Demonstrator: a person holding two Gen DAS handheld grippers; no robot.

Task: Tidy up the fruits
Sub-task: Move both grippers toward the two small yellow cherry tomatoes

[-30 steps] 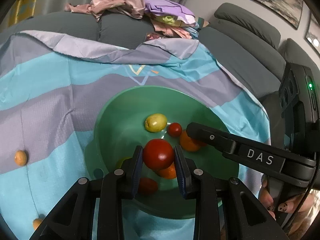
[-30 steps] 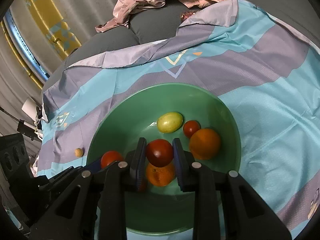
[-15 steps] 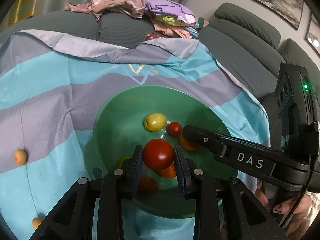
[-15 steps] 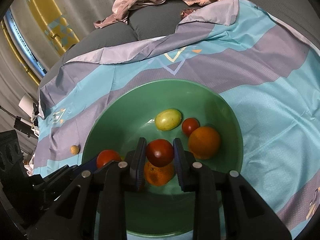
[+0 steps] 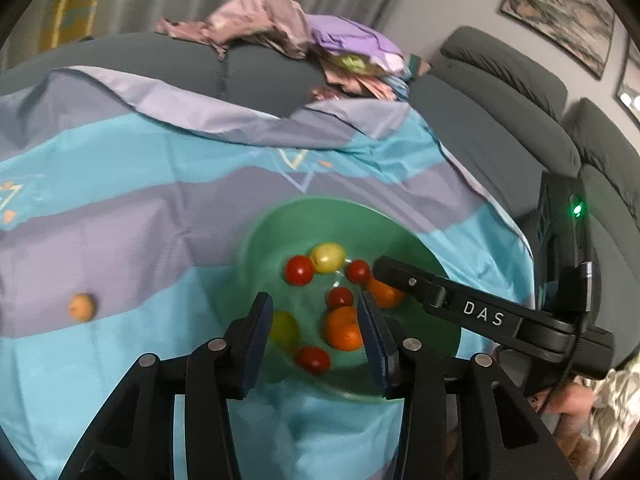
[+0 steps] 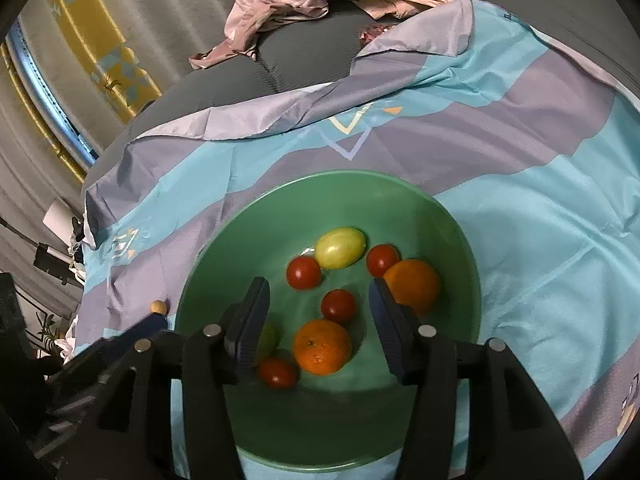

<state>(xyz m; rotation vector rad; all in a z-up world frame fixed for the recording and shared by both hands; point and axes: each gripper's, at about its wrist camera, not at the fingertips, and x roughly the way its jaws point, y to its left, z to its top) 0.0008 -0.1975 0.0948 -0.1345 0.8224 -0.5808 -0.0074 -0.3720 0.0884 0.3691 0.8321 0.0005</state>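
Both my grippers hang over the green bowl [image 6: 460,240], which sits on the blue and purple cloth [image 6: 540,208]. Left gripper [image 5: 316,326]: jaws spread, nothing between them. Right gripper [image 6: 320,322]: jaws spread, likewise holding nothing.

Contents of the bowl, right wrist view: two oranges [image 6: 322,346], the second [image 6: 414,282] against the right wall; four small red tomatoes, one [image 6: 304,272] left of centre, one [image 6: 382,259] by the far orange, one [image 6: 338,306] mid-bowl, one [image 6: 278,372] nearest me; a yellow-green plum-shaped fruit [image 6: 340,247] at the far side; and another greenish fruit [image 6: 267,338] partly hidden behind my left finger.

Progress, as a judgement: most of the fruit is gathered. Left to do: one small tan fruit [image 5: 81,307] lies on the cloth well apart from the bowl, to its left in the left wrist view. In the right wrist view a tan round thing [image 6: 158,307] shows just beside the bowl's left rim; I cannot tell whether it is the same piece.

Orientation: the yellow-green fruit is the only clearly elongated piece; its long axis lies roughly left to right across the bowl, right end tilted slightly up. The near orange shows its stem dimple facing upward, toward me. The loose tan fruit looks near round; no clear axis.
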